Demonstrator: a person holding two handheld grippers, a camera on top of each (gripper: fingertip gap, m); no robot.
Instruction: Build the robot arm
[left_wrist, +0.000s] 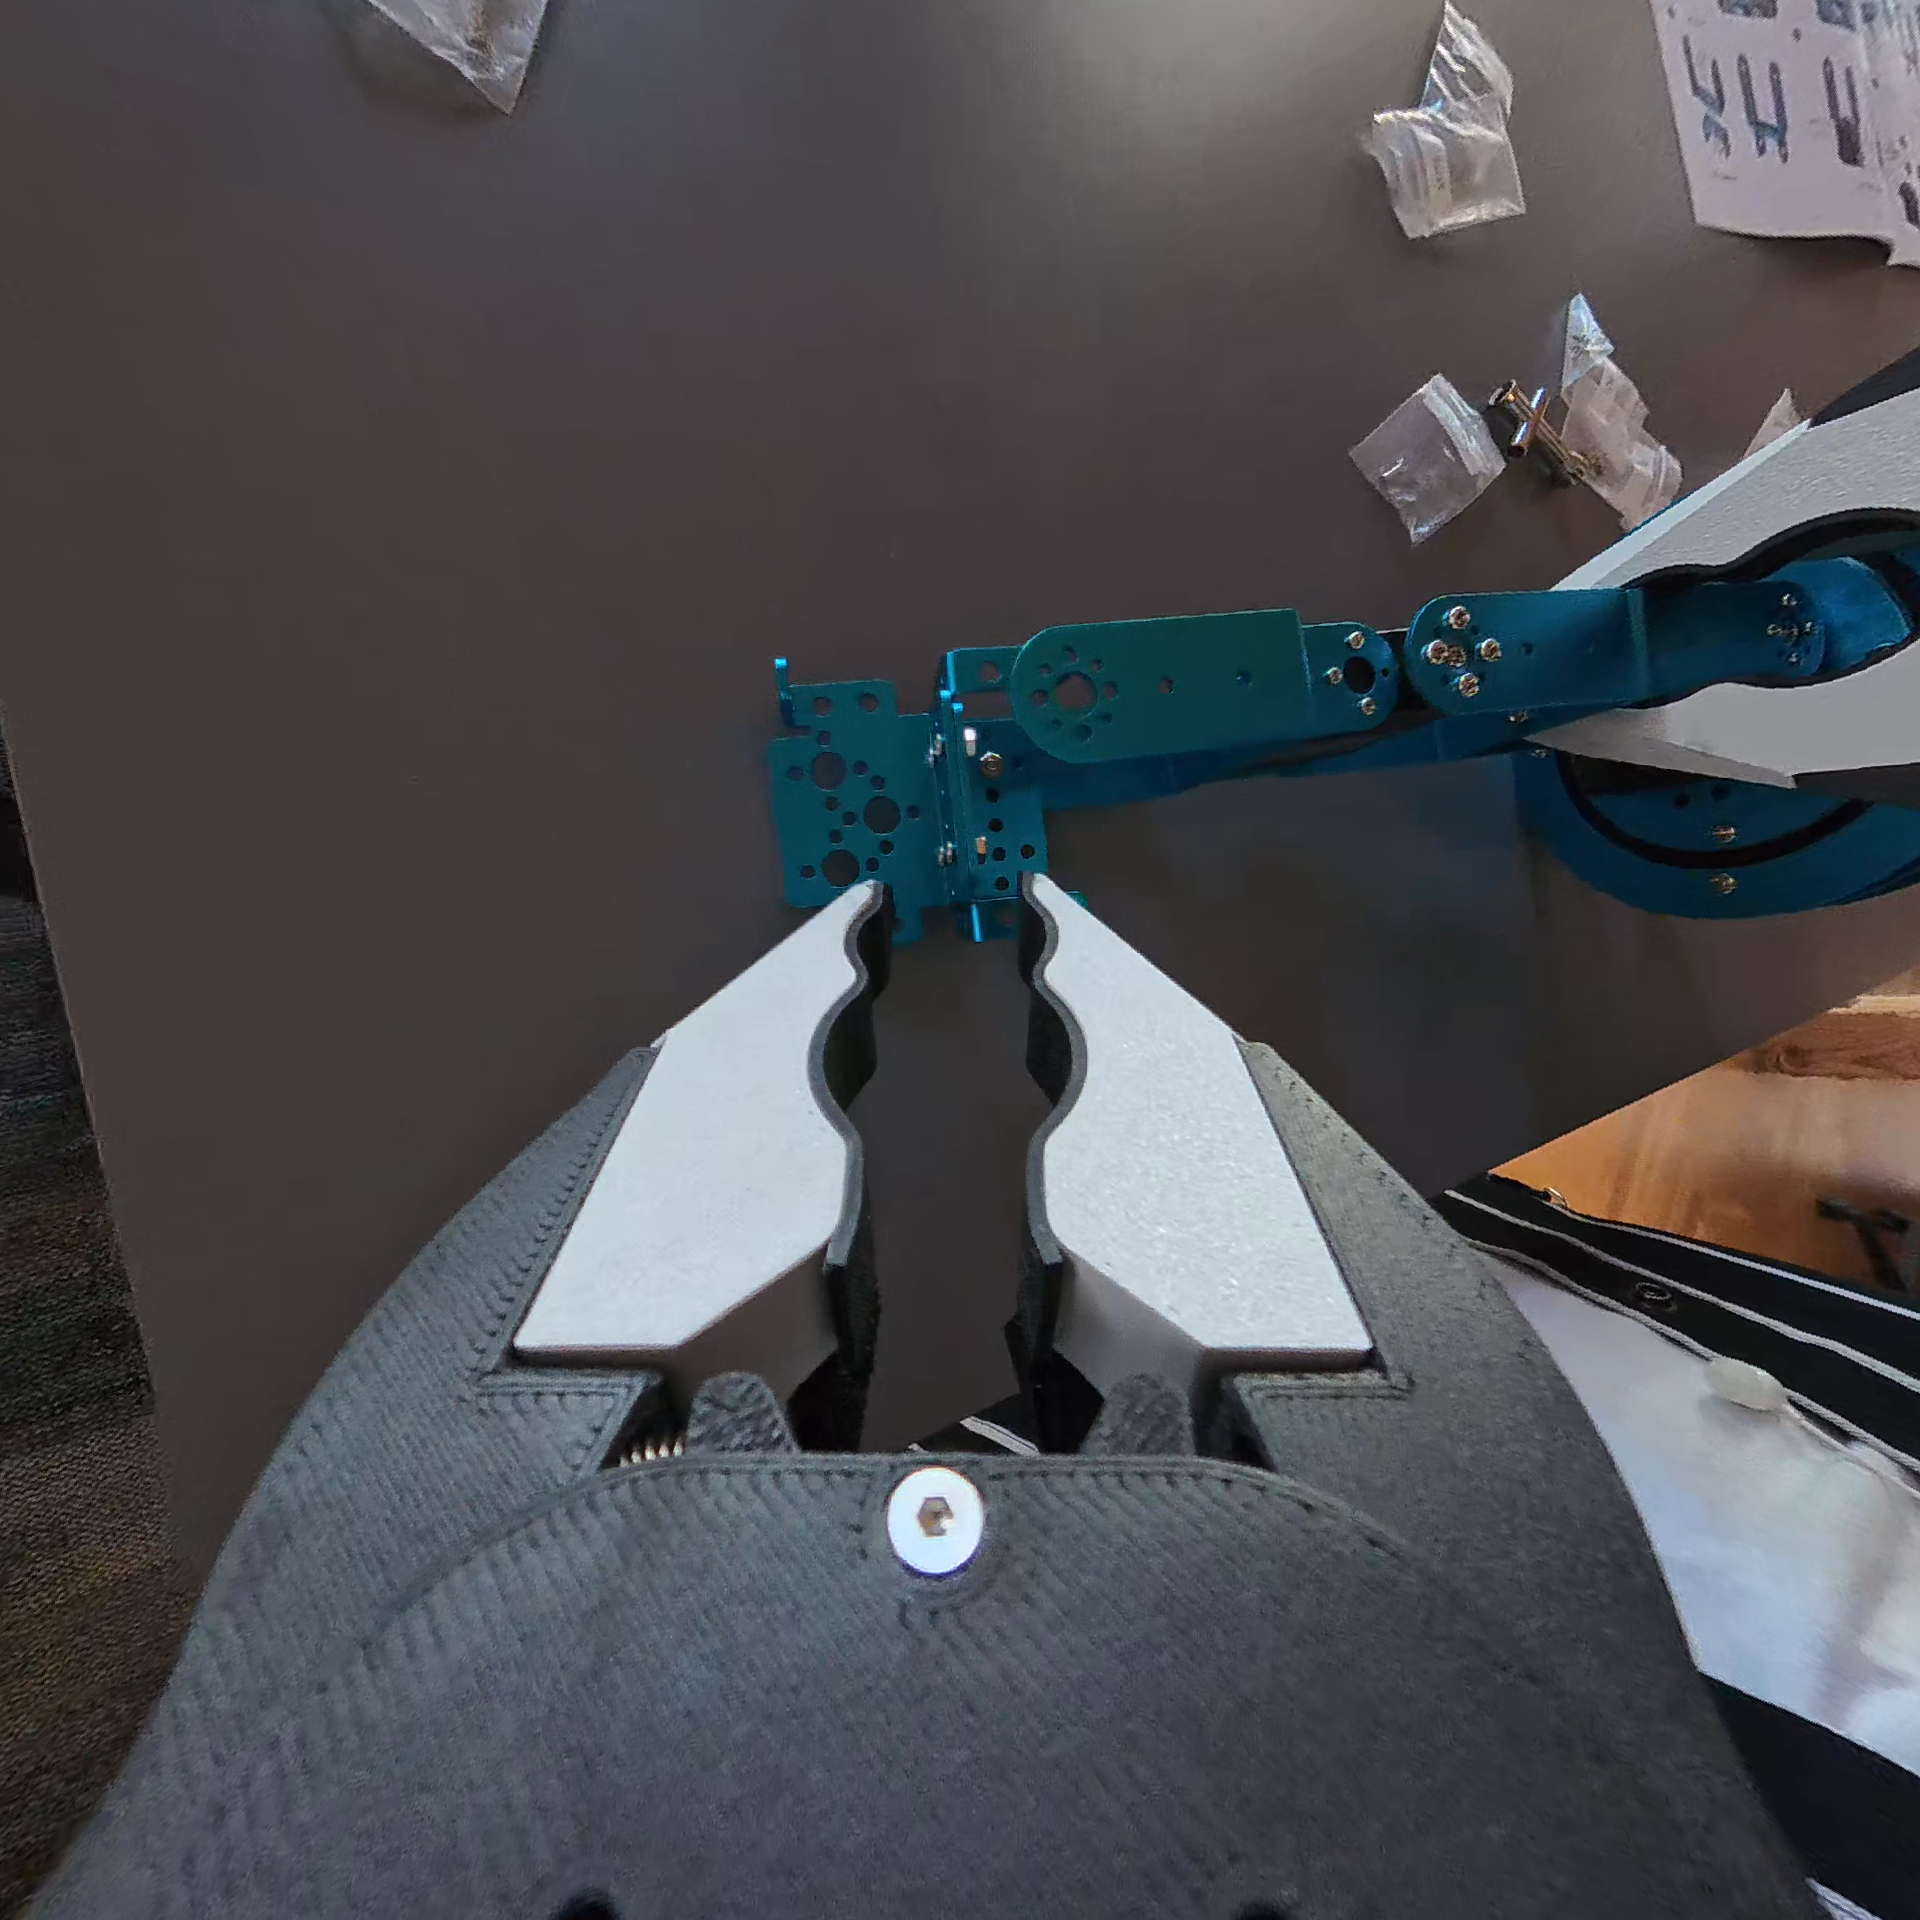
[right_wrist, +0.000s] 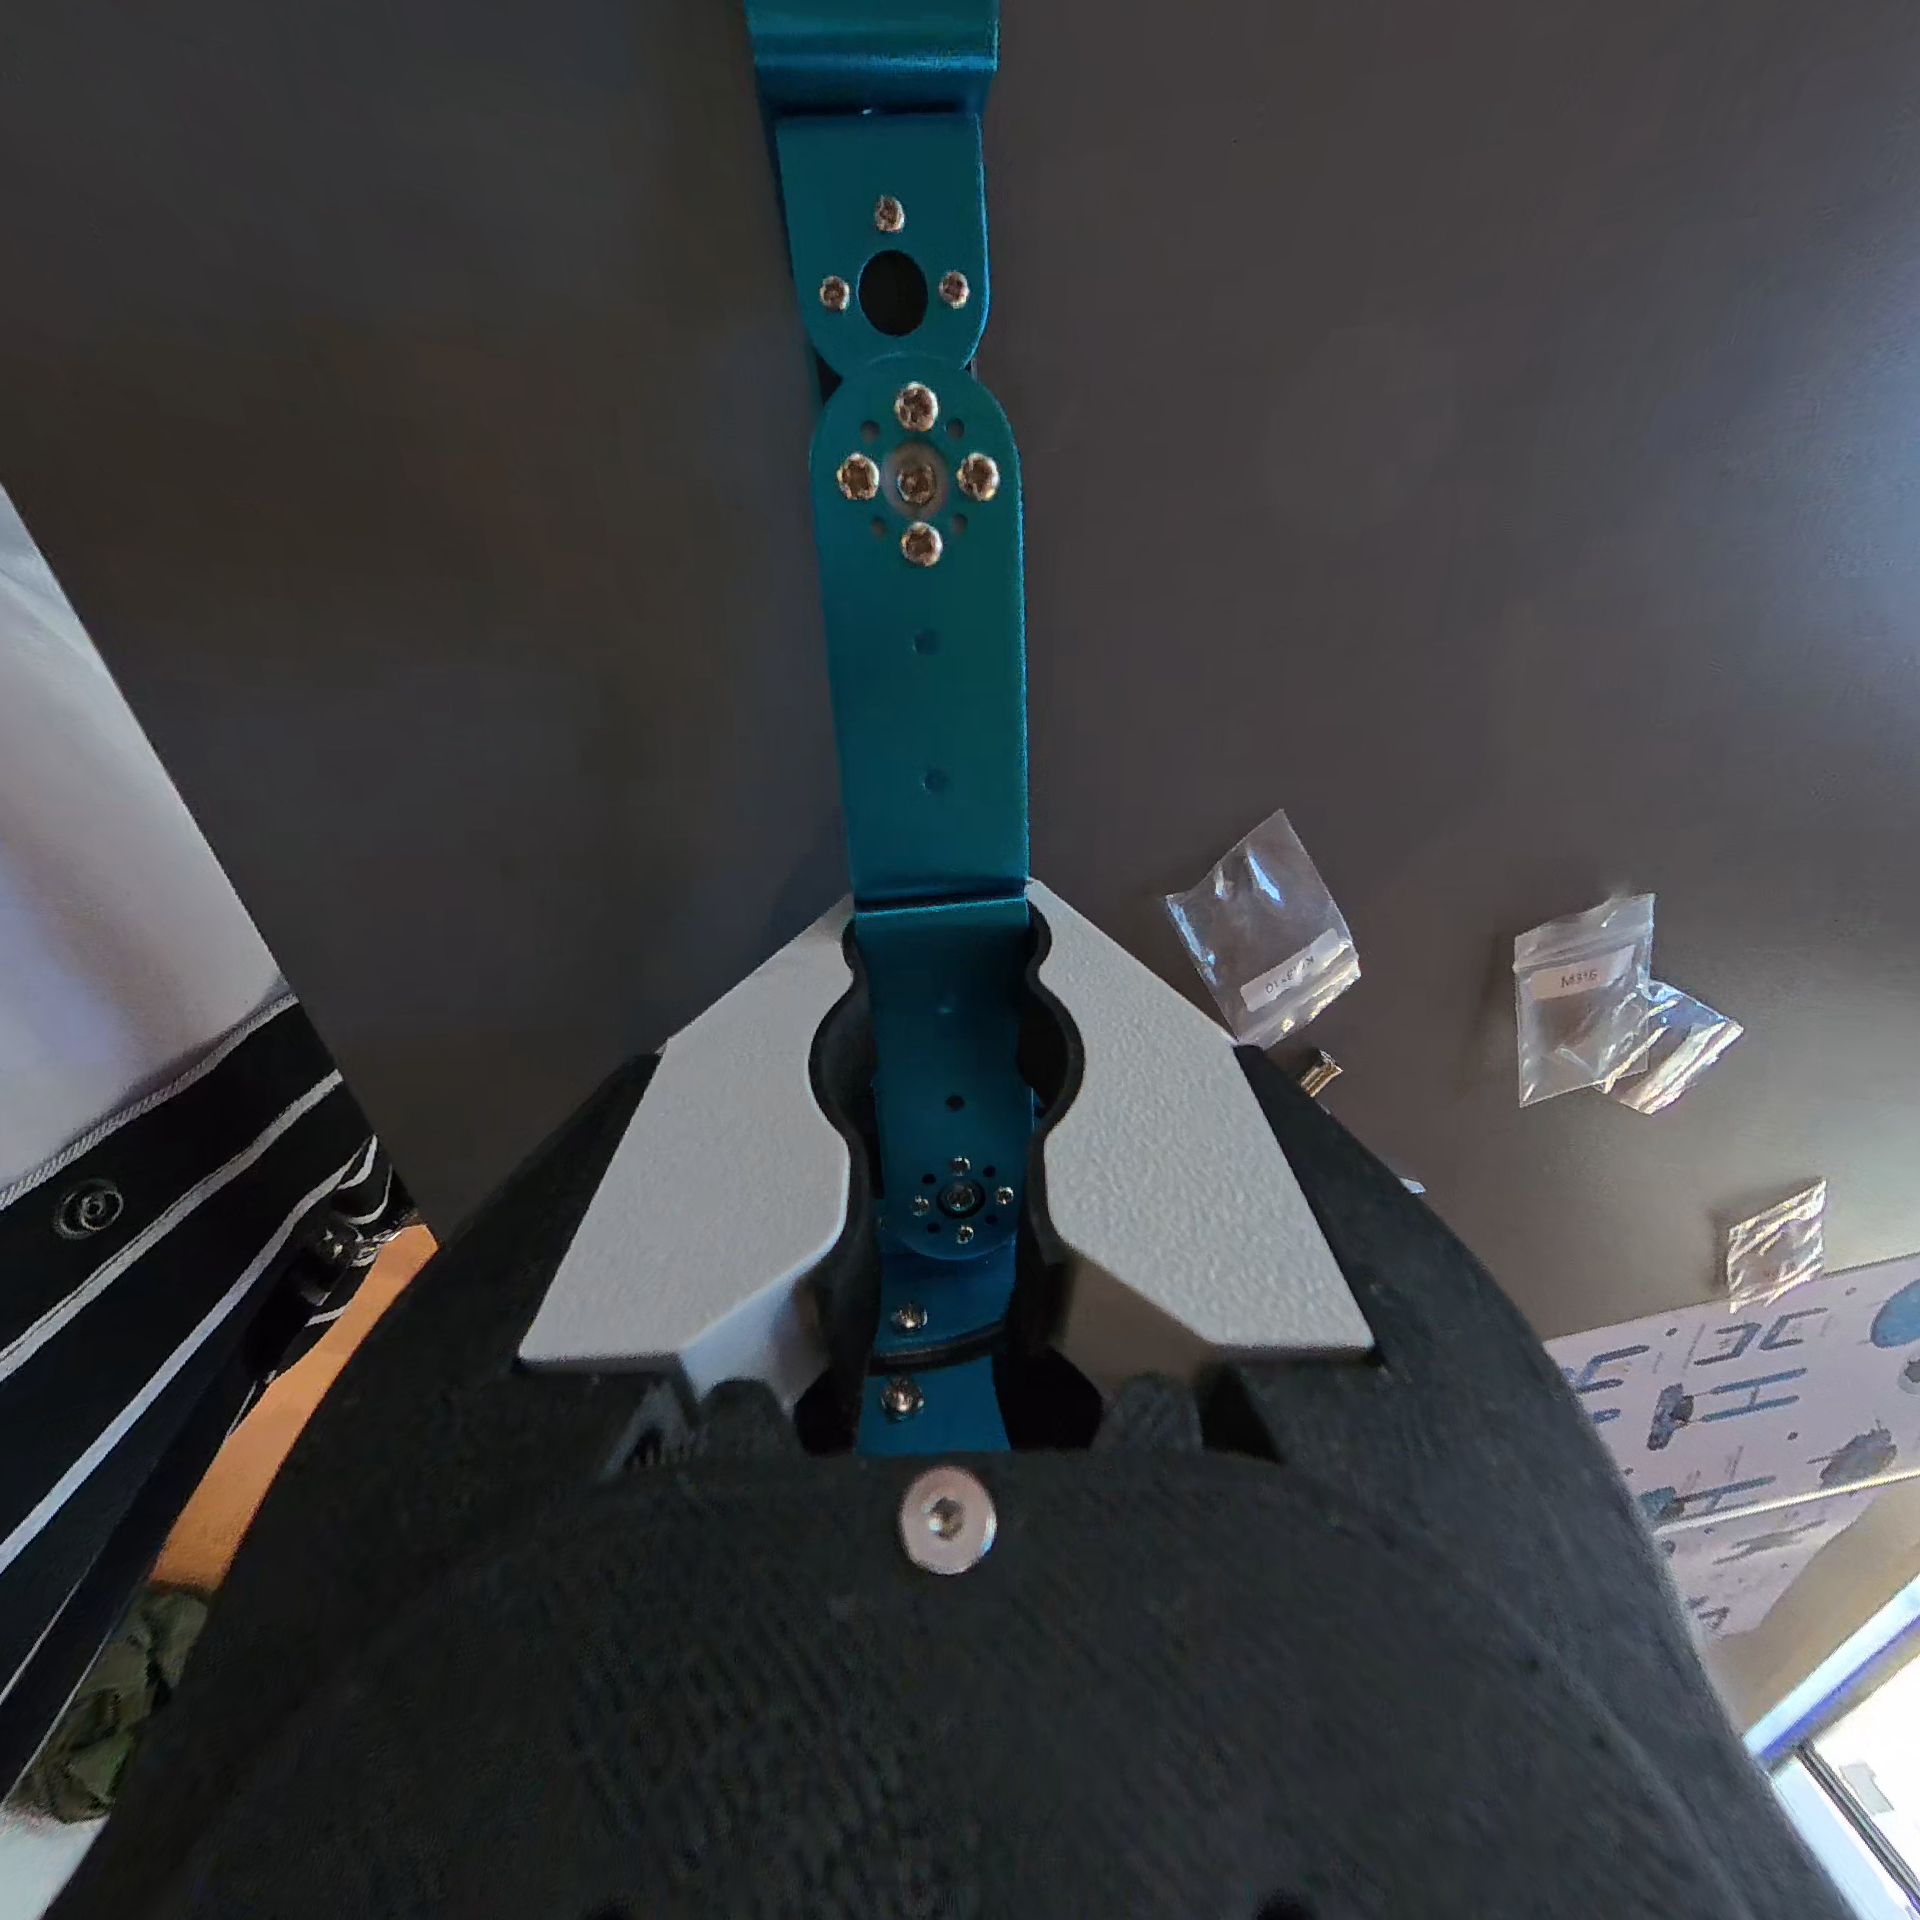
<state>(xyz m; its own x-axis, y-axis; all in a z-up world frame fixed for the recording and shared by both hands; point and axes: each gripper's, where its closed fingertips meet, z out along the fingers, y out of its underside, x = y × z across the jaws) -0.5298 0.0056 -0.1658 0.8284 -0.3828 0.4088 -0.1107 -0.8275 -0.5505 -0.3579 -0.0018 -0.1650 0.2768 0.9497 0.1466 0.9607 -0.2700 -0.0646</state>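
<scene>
The right hand-held gripper (right_wrist: 940, 935) is clamping the blue anodised metal bracket arm (left_wrist: 1164, 691) lying on the dark grey surface (left_wrist: 416, 520); the left hand-held gripper (left_wrist: 951, 899) is hovering with fingers apart at its perforated end bracket (left_wrist: 847, 800), touching unclear.

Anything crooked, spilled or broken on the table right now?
Nothing looks damaged. The blue metal arm assembly lies flat on the dark table, the right gripper shut on it. Small clear hardware bags lie scattered, and a loose brass-coloured part sits among them.
</scene>
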